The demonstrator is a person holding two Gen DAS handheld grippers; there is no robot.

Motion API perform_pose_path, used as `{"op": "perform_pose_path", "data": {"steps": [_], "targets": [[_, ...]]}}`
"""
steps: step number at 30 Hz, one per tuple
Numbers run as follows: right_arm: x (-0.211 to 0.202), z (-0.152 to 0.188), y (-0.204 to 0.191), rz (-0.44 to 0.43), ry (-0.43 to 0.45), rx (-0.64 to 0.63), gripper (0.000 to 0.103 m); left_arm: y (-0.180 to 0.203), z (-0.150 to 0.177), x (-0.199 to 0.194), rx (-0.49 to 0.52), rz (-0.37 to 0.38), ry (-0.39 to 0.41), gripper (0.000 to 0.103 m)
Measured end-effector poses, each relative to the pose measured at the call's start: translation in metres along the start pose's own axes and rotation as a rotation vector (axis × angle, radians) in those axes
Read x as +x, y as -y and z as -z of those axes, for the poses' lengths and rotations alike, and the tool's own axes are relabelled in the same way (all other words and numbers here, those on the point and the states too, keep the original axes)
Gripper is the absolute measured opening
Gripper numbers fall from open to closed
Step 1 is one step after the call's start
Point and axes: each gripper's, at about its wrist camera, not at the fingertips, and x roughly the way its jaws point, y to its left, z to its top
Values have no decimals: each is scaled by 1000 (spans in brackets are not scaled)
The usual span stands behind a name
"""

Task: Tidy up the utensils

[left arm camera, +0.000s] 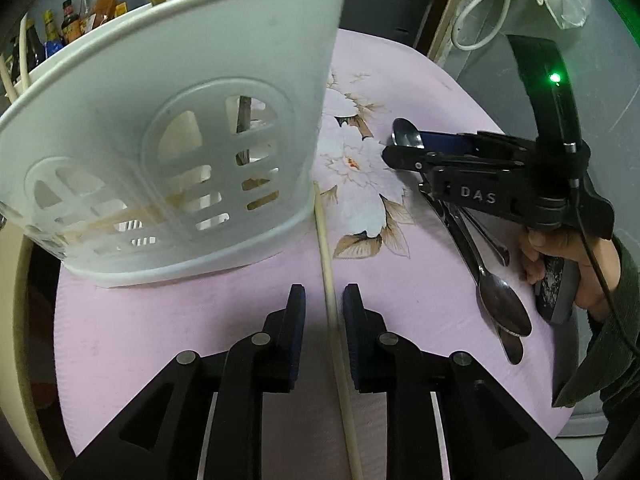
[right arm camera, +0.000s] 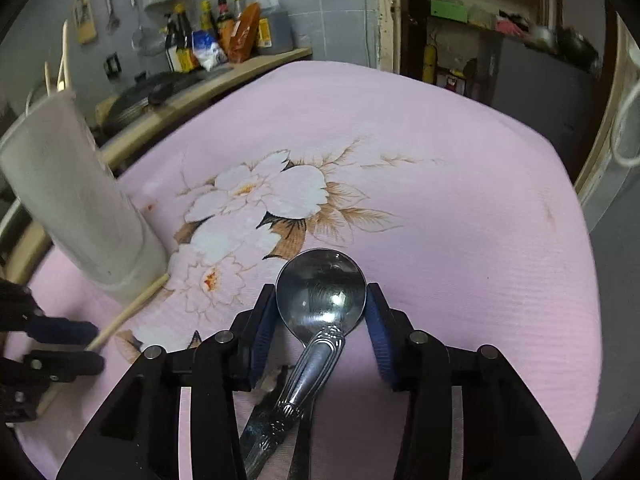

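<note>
A white slotted utensil basket (left arm camera: 160,140) stands on the pink flowered mat (left arm camera: 160,332), with chopsticks inside; in the right wrist view it (right arm camera: 80,208) is at the left. A long pale chopstick (left arm camera: 332,304) lies on the mat beside it. My left gripper (left arm camera: 324,292) is open, its fingers straddling the chopstick without touching. My right gripper (right arm camera: 322,300) has its pads against the bowl of a steel spoon (right arm camera: 320,292); it shows in the left wrist view (left arm camera: 404,144) at the right. More steel spoons (left arm camera: 500,308) lie under it.
Sauce bottles (right arm camera: 228,28) stand on a wooden shelf behind the table. A pan lid (right arm camera: 136,100) lies there too. A white cable (left arm camera: 480,20) hangs at the back right. The mat's far half (right arm camera: 440,160) holds only the flower print.
</note>
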Motion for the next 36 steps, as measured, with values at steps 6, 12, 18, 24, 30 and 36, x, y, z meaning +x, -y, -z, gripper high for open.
{"op": "perform_pose_path", "data": {"steps": [6,12,18,24,30,36], "targets": [[-16,4,-17,50,73,-76,41,-1,11,-12,-14,46,78,3],[-59,21,-36,121,279,-150,41,-3,37,-44,-18,123,326,3],[-89,38,-54,181,459,-209,41,-8,53,-70,-52,153,524,3],[-101,45,-61,208,553,-224,41,-23,59,-94,-129,155,662,3],[-113,38,-58,207,623,-204,40,-35,58,-118,-157,123,800,3],[-124,27,-59,192,677,-189,40,-48,51,-139,-196,154,880,3]]}}
